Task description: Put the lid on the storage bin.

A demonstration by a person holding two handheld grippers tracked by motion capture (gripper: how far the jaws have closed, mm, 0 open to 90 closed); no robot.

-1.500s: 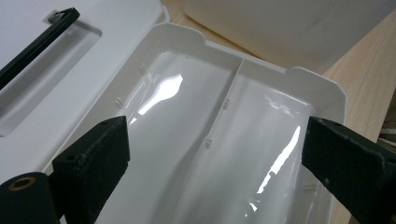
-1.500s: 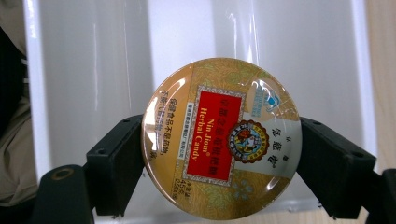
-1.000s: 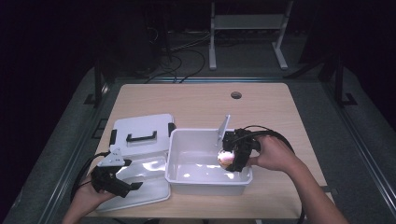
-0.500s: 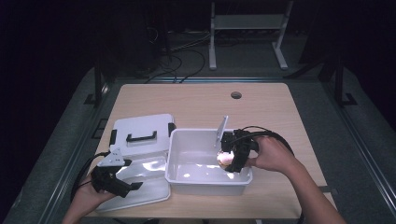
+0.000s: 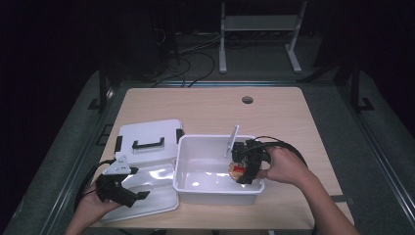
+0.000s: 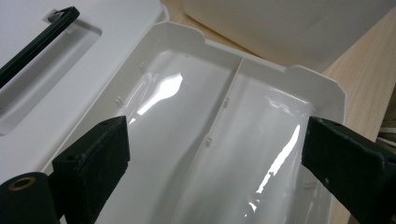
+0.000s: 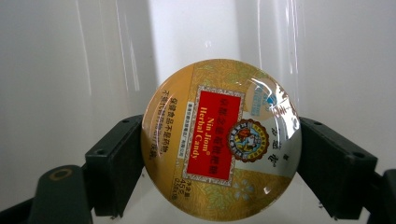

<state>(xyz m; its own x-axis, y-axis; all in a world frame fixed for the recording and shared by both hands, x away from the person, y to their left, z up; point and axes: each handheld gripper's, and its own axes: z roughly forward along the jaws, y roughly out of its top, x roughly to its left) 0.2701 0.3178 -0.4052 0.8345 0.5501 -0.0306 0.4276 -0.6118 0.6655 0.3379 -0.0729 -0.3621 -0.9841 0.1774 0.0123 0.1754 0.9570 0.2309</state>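
A round gold candy tin (image 7: pixel 222 140) with a red label sits between the jaws of my right gripper (image 7: pixel 219 161), which is shut on its rim. In the high view that right gripper (image 5: pixel 242 171) holds the candy tin (image 5: pixel 236 171) inside the white plastic bin (image 5: pixel 195 193), near its right wall. My left gripper (image 5: pixel 131 192) hovers open over a shallow clear tray (image 5: pixel 161 203) left of the bin. In the left gripper view the tray (image 6: pixel 224 140), divided in two by a ridge, lies under the wide-apart jaws of the left gripper (image 6: pixel 215 163).
A white lid with a black handle (image 5: pixel 147 139) lies behind the tray, touching the bin's left corner. A thin grey plate (image 5: pixel 232 140) stands at the bin's far rim. The wooden table (image 5: pixel 205 105) has a round hole (image 5: pixel 247 100) at the back.
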